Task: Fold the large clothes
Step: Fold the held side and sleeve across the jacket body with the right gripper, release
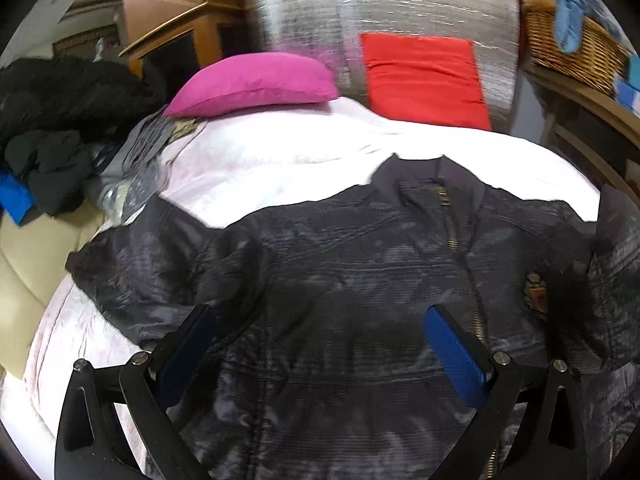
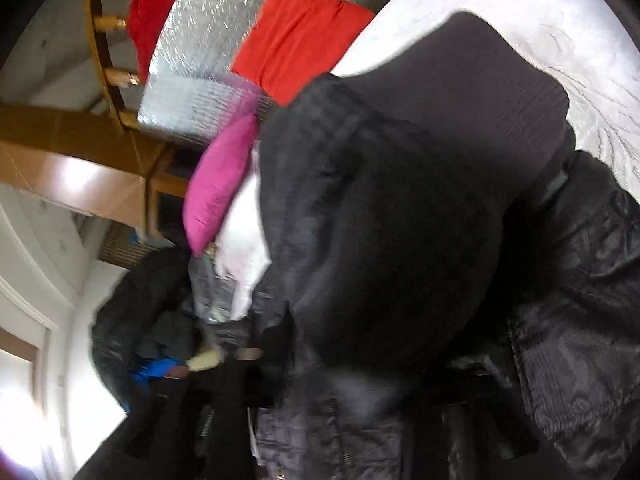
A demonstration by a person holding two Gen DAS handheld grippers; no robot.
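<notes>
A dark grey jacket [image 1: 340,264] with a brass zipper lies spread front-up on a white bedspread [image 1: 280,160]. My left gripper [image 1: 320,344] is open, its blue-padded fingers hovering wide apart just above the jacket's lower front. In the right wrist view the jacket's sleeve with a ribbed cuff [image 2: 460,92] is lifted and fills the frame close to the camera. The right gripper's fingers are hidden behind the dark fabric, so its state is unclear. The view is tilted and blurred.
A pink pillow [image 1: 252,82] and a red cushion [image 1: 424,80] lie at the head of the bed by a silver padded headboard [image 1: 380,8]. A pile of dark clothes [image 1: 52,128] sits at left. A wicker basket [image 1: 572,44] stands at right.
</notes>
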